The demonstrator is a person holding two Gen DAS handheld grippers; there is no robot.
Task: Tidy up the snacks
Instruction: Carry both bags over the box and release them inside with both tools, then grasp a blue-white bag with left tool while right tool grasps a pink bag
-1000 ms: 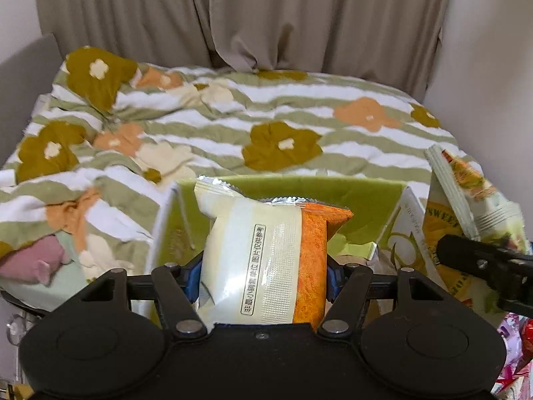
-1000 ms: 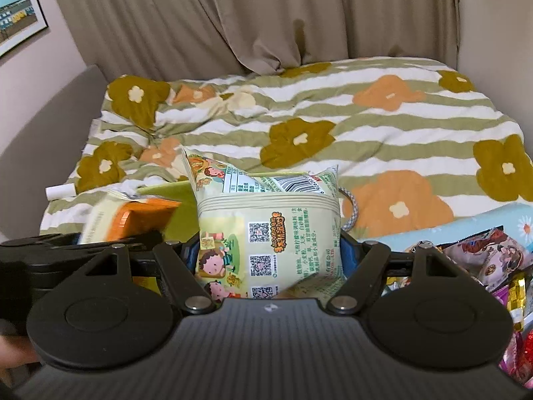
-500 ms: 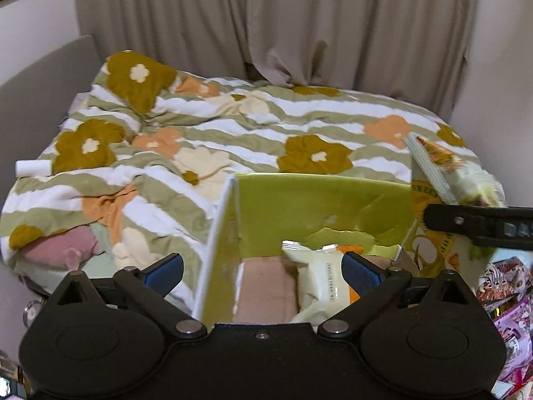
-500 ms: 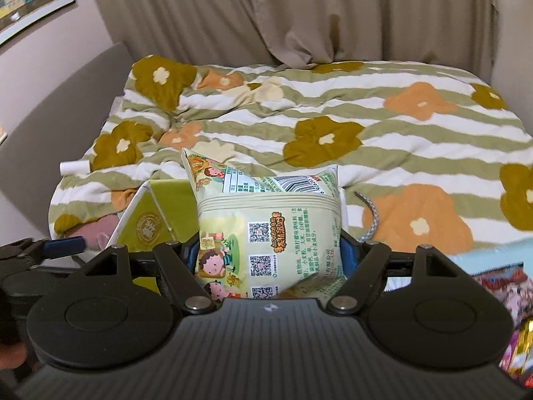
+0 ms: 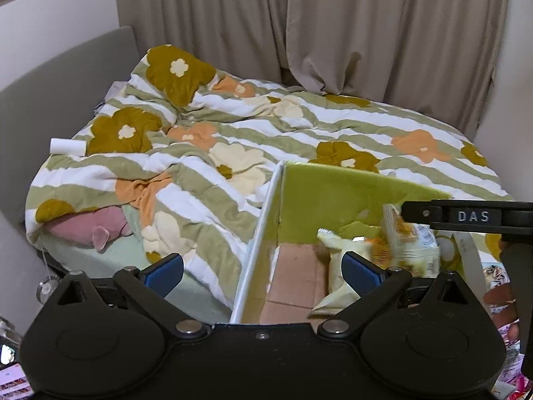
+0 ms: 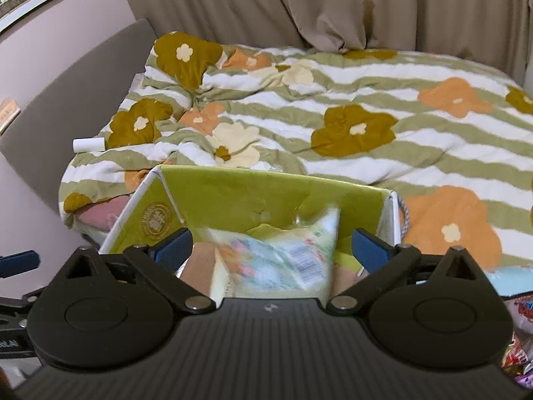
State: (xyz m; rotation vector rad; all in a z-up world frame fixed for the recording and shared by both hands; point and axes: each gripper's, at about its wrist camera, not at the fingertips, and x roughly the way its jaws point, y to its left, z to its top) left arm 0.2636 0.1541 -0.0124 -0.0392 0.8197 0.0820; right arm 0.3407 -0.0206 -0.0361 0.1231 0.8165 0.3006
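Observation:
A green open cardboard box (image 5: pixel 336 193) stands on the bed; it also shows in the right wrist view (image 6: pixel 240 196). My left gripper (image 5: pixel 263 270) is open and empty above the box's left wall. A cream and orange snack pack (image 5: pixel 336 266) lies inside the box. My right gripper (image 6: pixel 271 246) is open over the box. A green snack bag (image 6: pixel 283 250), blurred, is below its fingers inside the box; it also shows in the left wrist view (image 5: pixel 408 243). The right gripper's arm (image 5: pixel 466 216) crosses the right side of the left wrist view.
A flowered striped quilt (image 5: pixel 266 140) covers the bed. A white tube (image 5: pixel 68 146) lies at its left edge. A pink soft toy (image 5: pixel 90 226) sticks out under the quilt. Several loose snack packs (image 6: pixel 519 303) lie at the right. Curtains hang behind.
My left gripper opened and let the cream and orange pack drop into the box. My right gripper has now opened too, and the green bag is falling into the box.

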